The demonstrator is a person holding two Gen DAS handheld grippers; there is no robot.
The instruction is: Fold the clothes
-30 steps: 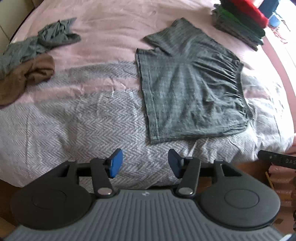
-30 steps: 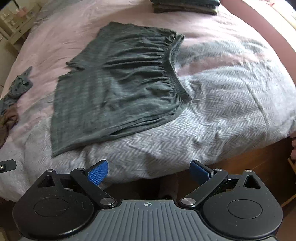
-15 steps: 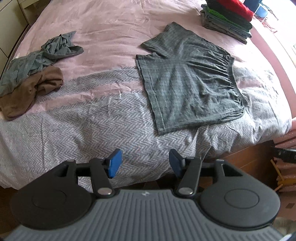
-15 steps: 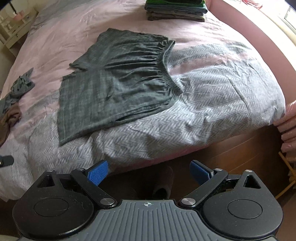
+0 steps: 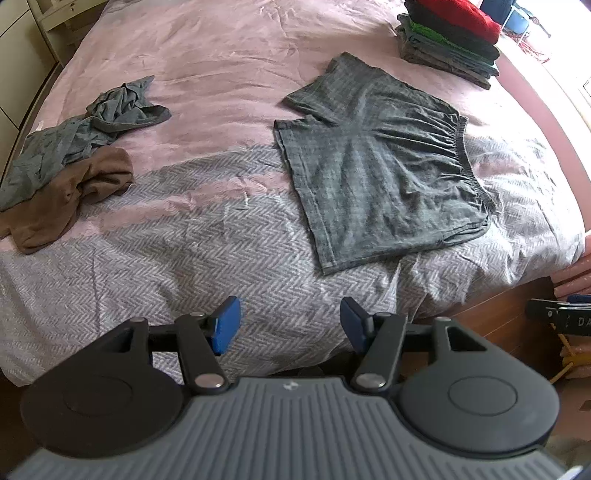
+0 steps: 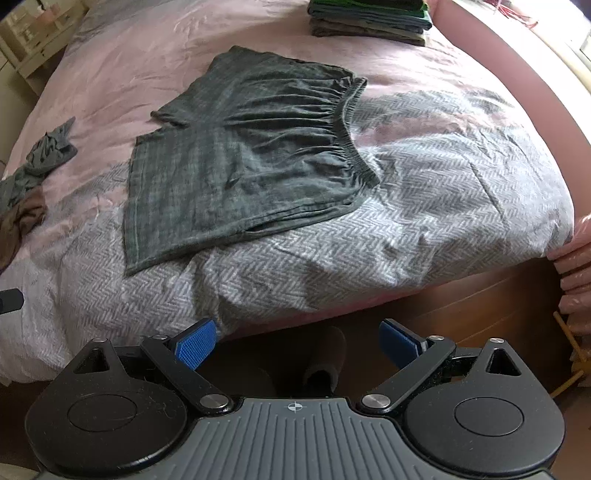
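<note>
Dark grey shorts (image 5: 376,162) (image 6: 251,155) lie spread flat on the bed, elastic waistband to the right, leg hems to the left. My left gripper (image 5: 290,325) is open and holds nothing, hovering over the bed's near edge, well short of the shorts. Off the bed's front edge, above the floor, my right gripper (image 6: 297,343) is open and empty too. A heap of unfolded clothes, grey-green (image 5: 85,136) over brown (image 5: 66,195), sits at the left of the bed. A stack of folded clothes (image 5: 450,40) (image 6: 369,18) rests at the far right.
The bed has a pink sheet (image 5: 229,55) and a grey herringbone blanket (image 5: 184,251) over its near half. Wooden floor (image 6: 443,317) lies beyond the bed's edge, with a slipper (image 6: 325,354) on it. A pale cabinet (image 5: 22,40) stands at far left.
Both grippers have drawn back from the bed and away from the shorts, so more of the bed and floor shows. The shorts and piles have not moved. Both stay open.
</note>
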